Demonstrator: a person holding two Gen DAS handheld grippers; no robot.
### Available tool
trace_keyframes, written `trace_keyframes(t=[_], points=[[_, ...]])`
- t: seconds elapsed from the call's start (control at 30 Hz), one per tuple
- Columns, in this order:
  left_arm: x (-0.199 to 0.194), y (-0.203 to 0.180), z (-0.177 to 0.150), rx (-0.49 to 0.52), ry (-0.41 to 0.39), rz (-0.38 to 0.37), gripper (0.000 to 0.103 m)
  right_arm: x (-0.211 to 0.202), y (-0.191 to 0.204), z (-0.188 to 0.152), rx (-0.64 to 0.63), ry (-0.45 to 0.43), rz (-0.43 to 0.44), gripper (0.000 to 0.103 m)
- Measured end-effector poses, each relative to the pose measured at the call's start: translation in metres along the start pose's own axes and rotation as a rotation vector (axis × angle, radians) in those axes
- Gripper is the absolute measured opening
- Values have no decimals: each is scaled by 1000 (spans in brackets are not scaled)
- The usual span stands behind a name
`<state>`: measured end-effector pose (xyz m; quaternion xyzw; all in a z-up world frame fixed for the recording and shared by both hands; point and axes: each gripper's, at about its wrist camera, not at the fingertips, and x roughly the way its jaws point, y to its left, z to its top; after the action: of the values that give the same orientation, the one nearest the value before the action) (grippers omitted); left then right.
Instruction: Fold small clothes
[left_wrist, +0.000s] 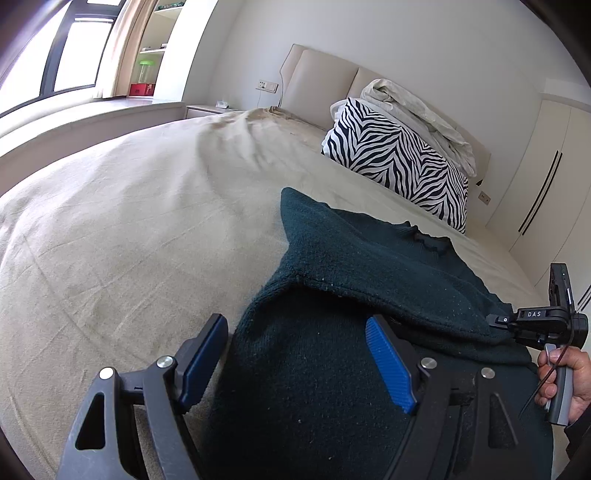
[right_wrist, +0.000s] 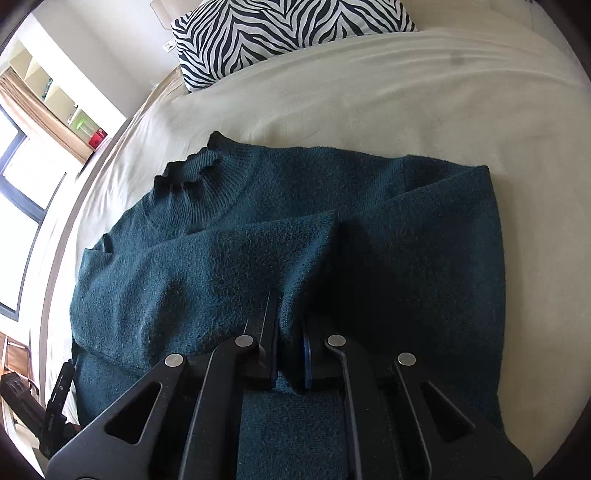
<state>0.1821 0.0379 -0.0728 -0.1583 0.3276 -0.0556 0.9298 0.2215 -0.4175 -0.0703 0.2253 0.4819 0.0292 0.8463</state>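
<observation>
Sweater (right_wrist: 229, 266), dark teal knit, lies partly folded on the bed (left_wrist: 110, 221) below the zebra pillow (left_wrist: 399, 158); right gripper (right_wrist: 290, 332) pinches its fabric, left gripper (left_wrist: 295, 354) spread apart over its edge.

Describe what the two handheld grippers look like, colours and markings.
Both are matte black frames with triangular cut-outs, silver round pivot pins and ribbed blue pads. The left gripper shows its blue pads clearly; the right gripper carries white DAS lettering, a grey handle and a thin black cable.
</observation>
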Motion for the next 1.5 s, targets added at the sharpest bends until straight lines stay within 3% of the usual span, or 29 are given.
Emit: trace_keyframes(t=[0.1,0.2,0.27,0.3,0.37,0.43,0.47,0.5,0.6,0.7,0.83,1.1,1.23,1.33,1.43,1.5], points=[[-1,-1,1,2,-2,-4,79,-6,-5,-4,31,-14,36,10],[-9,-1,9,-6,-22,-23,73,-20,-1,-11,25,-30,24,28],[-17,-5,17,-12,-51,-48,73,-41,0,-24,57,-103,43,69],[-16,-10,22,-4,-44,-66,73,-55,-3,-34,84,-150,75,73],[-1,-25,29,38,15,-101,71,-68,-6,-54,127,-176,200,74],[20,-35,27,69,92,-97,56,-66,-7,-74,165,-125,318,74],[30,-34,25,47,132,-76,43,-64,-5,-84,168,-101,343,74],[35,-28,21,2,160,-75,37,-62,-3,-94,158,-81,350,74],[29,-15,12,-78,156,-84,36,-61,6,-115,79,-96,348,73],[26,-20,11,-40,156,-74,37,-60,4,-119,88,-117,375,73],[50,-15,26,-36,162,-43,36,-59,5,-121,85,-124,370,73],[47,21,27,-174,118,22,6,-60,2,-123,70,-147,381,72],[46,23,27,-177,110,47,6,-60,0,-124,60,-154,383,72],[39,16,25,-149,148,48,7,-58,-2,-123,55,-158,391,73],[18,-2,19,-101,180,29,25,-60,-4,-123,57,-165,404,73],[-1,-14,26,-80,138,-16,30,-60,-5,-124,58,-169,411,73]])
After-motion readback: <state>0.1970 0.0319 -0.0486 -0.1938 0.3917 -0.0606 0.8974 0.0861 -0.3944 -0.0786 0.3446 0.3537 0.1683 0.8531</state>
